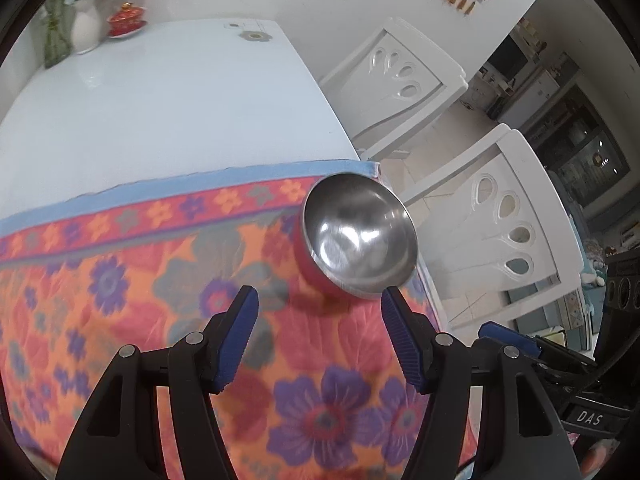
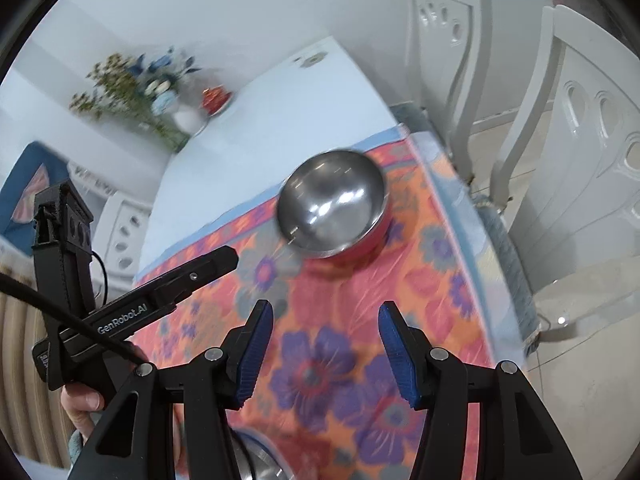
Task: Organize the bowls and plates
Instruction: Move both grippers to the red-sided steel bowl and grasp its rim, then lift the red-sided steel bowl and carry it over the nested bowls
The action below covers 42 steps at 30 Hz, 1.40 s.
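Observation:
A steel bowl (image 1: 358,236) with a red outside sits on the floral cloth (image 1: 120,280), near the cloth's far right corner. My left gripper (image 1: 318,304) hovers just short of it, open, with nothing between the blue pads; the right pad is close to the bowl's near rim. In the right wrist view the same bowl (image 2: 332,210) lies ahead of my right gripper (image 2: 326,312), which is open and empty above the cloth. My left gripper (image 2: 228,258) reaches in from the left there, its tip left of the bowl. A steel rim (image 2: 256,456) peeks out at the bottom edge, mostly hidden.
The white table (image 1: 160,100) continues beyond the cloth, with a flower vase (image 1: 84,28) and a red lidded pot (image 1: 126,20) at its far end. Two white chairs (image 1: 400,76) (image 1: 504,220) stand along the table's right edge. A hand (image 2: 80,400) holds the left gripper.

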{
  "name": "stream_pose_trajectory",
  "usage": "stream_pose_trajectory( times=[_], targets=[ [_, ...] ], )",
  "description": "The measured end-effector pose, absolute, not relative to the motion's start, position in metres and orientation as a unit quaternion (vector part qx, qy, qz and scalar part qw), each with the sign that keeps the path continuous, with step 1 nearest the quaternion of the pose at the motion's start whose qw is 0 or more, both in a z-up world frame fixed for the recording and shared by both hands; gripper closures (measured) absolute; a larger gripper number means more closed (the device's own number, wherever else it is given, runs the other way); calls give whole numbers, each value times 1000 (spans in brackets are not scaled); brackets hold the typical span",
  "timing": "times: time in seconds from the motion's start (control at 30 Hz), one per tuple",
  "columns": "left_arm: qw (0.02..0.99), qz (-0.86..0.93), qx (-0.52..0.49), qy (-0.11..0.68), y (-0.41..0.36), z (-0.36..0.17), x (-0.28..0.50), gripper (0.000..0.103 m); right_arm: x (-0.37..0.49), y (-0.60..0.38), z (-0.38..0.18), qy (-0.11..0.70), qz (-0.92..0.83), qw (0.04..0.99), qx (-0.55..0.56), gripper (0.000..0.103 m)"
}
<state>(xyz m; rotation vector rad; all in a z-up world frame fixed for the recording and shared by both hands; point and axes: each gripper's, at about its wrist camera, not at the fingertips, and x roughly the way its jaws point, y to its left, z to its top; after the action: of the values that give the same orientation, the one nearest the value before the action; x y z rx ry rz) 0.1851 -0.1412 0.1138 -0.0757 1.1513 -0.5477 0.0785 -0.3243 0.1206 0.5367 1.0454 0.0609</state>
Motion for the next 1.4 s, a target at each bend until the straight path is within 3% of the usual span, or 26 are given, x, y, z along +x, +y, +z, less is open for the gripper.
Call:
stream_pose_trajectory(
  times=[0.17,0.4,0.57,0.77,0.93,1.4],
  targets=[
    [791,-263,-34,551,-161,93,216,41,110,-344,100,498,1,824,269,50],
    [774,-269,-46,571,-174,67,241,49,146,-361,73,510,-5,809,292,50],
    [762,-273,-40,586,-180,50,247,72,161,-351,61,520,5,814,259,54],
    [761,-271,-34,588,-183,38,248,85,171,-343,47,534,13,809,245,63],
    [762,-272,-37,586,-180,37,249,87,174,-339,40,539,-1,812,226,73],
    [796,-261,-47,545,-158,86,224,87,157,-314,75,545,11,812,207,74]
  ],
)
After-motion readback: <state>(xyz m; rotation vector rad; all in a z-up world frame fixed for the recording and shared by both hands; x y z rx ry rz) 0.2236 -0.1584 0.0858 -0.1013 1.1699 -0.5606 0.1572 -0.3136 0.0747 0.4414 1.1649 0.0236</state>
